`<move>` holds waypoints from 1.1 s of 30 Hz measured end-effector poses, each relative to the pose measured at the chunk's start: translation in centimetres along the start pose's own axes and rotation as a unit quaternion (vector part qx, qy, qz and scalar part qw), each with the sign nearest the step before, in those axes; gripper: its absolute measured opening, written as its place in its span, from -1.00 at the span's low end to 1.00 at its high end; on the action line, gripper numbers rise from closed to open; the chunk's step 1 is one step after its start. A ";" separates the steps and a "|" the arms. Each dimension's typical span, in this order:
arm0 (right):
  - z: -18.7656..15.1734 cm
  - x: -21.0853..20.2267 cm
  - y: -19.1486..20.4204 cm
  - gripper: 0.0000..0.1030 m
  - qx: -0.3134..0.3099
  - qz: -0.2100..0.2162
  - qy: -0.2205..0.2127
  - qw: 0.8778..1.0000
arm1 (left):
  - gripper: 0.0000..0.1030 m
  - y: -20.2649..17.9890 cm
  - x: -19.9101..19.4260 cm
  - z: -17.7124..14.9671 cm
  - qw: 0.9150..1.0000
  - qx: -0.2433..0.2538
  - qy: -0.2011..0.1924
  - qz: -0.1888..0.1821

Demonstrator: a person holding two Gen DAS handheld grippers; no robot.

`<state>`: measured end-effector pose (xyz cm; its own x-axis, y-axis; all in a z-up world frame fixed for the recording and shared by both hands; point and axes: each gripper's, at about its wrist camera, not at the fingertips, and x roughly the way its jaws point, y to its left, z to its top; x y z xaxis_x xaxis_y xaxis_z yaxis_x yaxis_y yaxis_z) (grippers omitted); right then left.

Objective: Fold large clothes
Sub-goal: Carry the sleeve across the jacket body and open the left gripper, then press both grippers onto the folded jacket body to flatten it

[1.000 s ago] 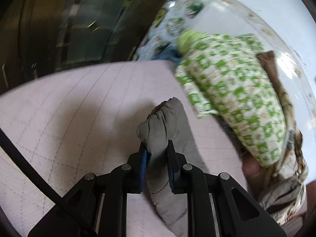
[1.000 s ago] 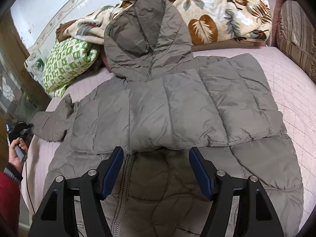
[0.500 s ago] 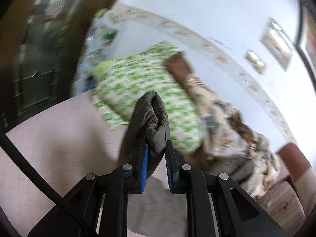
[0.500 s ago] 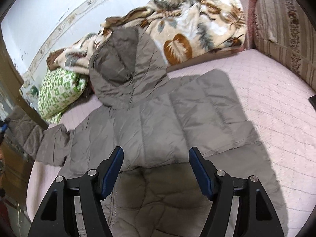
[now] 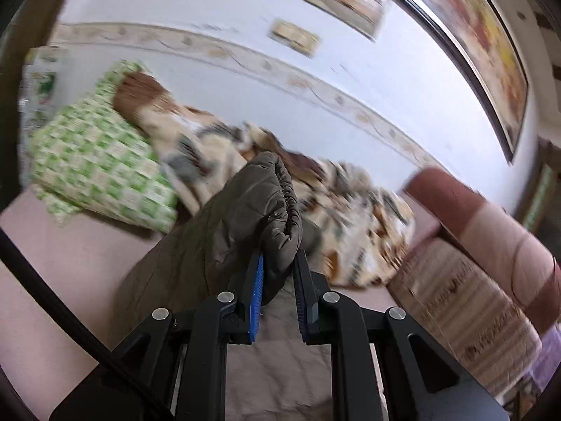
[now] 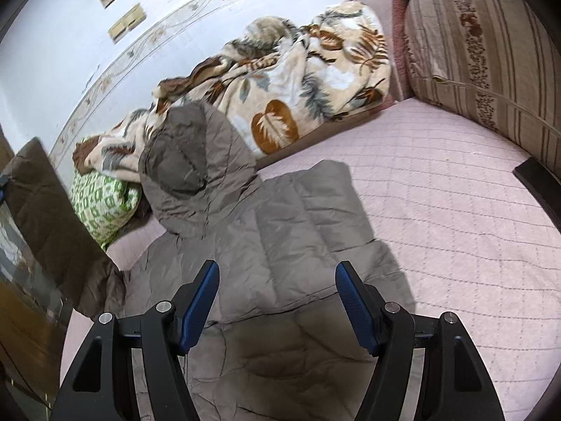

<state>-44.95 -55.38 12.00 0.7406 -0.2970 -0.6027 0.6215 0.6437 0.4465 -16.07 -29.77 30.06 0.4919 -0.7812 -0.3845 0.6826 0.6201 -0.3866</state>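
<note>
Left wrist view: our left gripper (image 5: pixel 278 263) clamps the grey-brown puffer jacket's elastic sleeve cuff (image 5: pixel 280 207); we should lay it flat across the chest, right gripper (image 6: pixel 277 280) fingers apart, empty.

Location: a home bedroom. Evidence: bed (image 6: pixel 438 210) with pink quilted cover, green-patterned pillow (image 6: pixel 105 200), leaf-print blanket (image 6: pixel 298 80), framed pictures (image 5: pixel 473 45) on the wall.

black hand-held gripper (image 5: pixel 278 263), blue pads (image 6: pixel 200 307), silver screws (image 6: pixel 163 306)

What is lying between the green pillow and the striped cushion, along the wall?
A leaf-print blanket lies bunched between the green pillow and the striped cushion; the jacket's hood overlaps its near edge. The right wrist view shows this.
</note>
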 end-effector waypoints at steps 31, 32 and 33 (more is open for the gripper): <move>0.8 1.2 0.9 0.10 -0.021 0.004 -0.008 1.000 | 0.01 -3.0 9.9 -16.8 0.979 0.125 0.160 -0.017; 0.6 1.6 1.8 0.10 -0.039 0.003 -0.007 0.999 | 0.01 -1.5 9.8 -16.1 0.980 0.127 0.153 0.011; 0.4 2.0 2.6 0.10 -0.054 0.001 -0.007 0.999 | 0.01 0.3 9.8 -15.5 0.980 0.126 0.147 0.042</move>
<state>-41.81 -54.57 12.20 0.7458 -0.3049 -0.5923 0.5895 0.7163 0.3734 -19.44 -36.10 13.17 0.4011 -0.6506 -0.6448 0.7759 0.6155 -0.1383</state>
